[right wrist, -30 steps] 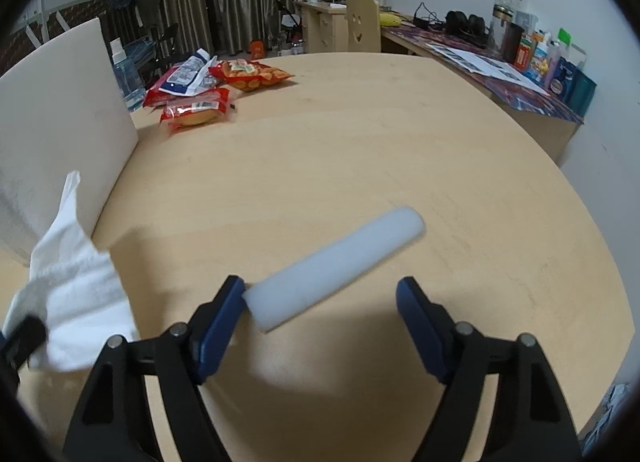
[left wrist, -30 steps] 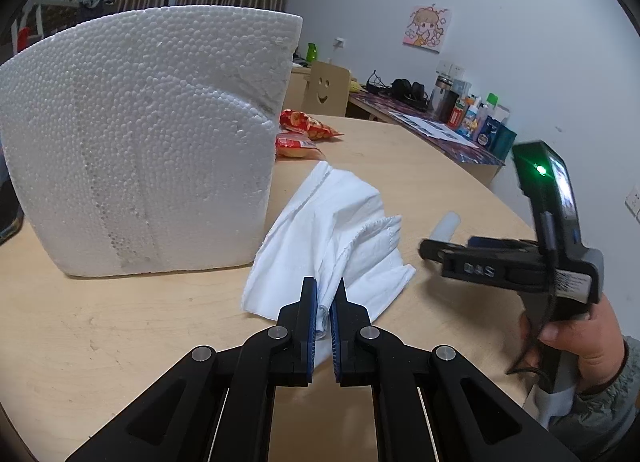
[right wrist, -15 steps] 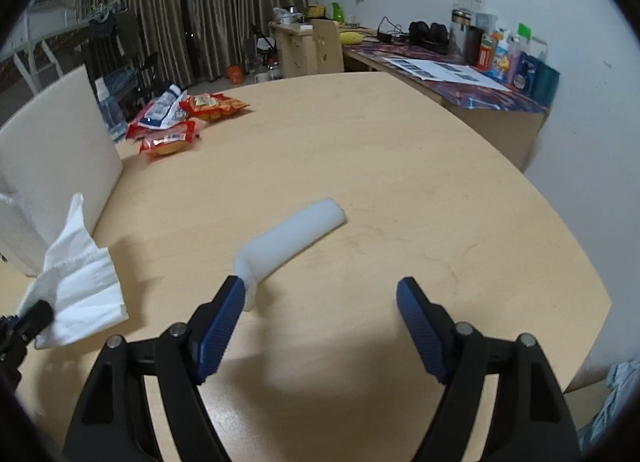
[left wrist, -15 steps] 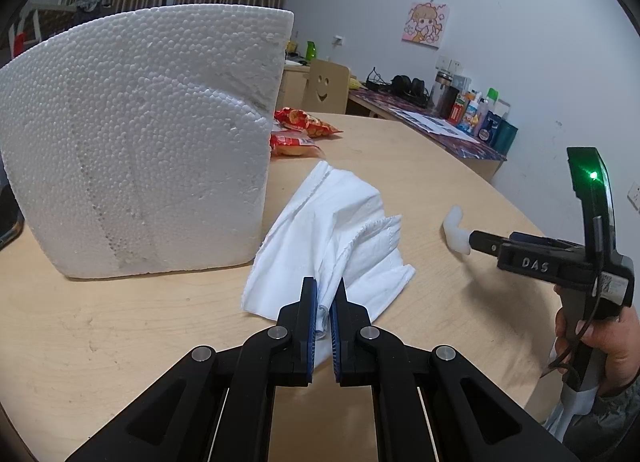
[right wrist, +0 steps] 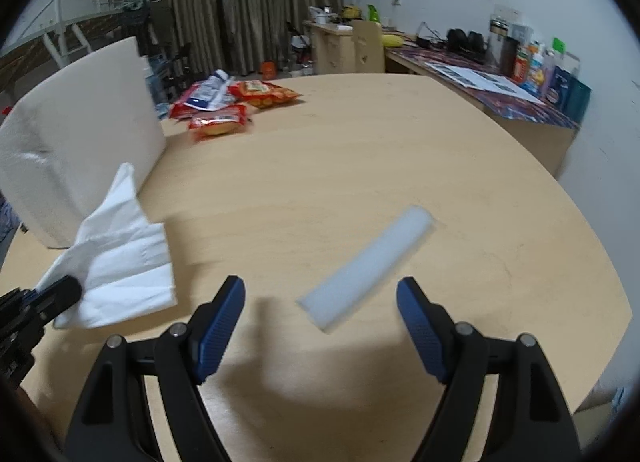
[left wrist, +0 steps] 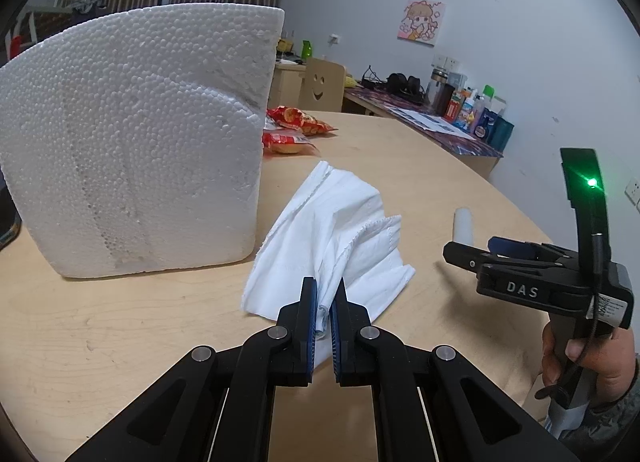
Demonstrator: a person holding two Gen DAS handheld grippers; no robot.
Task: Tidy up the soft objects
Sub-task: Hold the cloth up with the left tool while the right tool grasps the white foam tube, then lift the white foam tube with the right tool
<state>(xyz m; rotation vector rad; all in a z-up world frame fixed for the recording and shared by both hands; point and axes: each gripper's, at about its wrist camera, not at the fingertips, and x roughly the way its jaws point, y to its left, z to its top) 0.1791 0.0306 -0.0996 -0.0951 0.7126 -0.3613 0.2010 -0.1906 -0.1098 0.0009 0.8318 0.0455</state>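
Note:
A crumpled white cloth (left wrist: 340, 234) lies on the round wooden table (left wrist: 120, 322), and my left gripper (left wrist: 324, 294) is shut on its near edge. The same cloth (right wrist: 120, 258) shows at the left of the right wrist view, with the left gripper's tip (right wrist: 60, 294) at its corner. A white foam stick (right wrist: 372, 266) lies flat on the table, its near end just ahead of and between the open blue pads of my right gripper (right wrist: 320, 294), touching neither. In the left wrist view the right gripper (left wrist: 472, 250) hovers by the foam stick (left wrist: 463, 224), held by a person's hand (left wrist: 584, 358).
A large white styrofoam block (left wrist: 136, 134) stands at the left beside the cloth. Red snack bags (right wrist: 236, 106) lie farther back on the table. A side desk (right wrist: 500, 90) with bottles and papers runs along the right wall. A chair with a smiley face (left wrist: 320, 84) stands behind the table.
My right gripper has shifted so the foam stick, earlier against the left pad, now lies centred ahead of the open jaws. The left gripper and the cloth have not moved.

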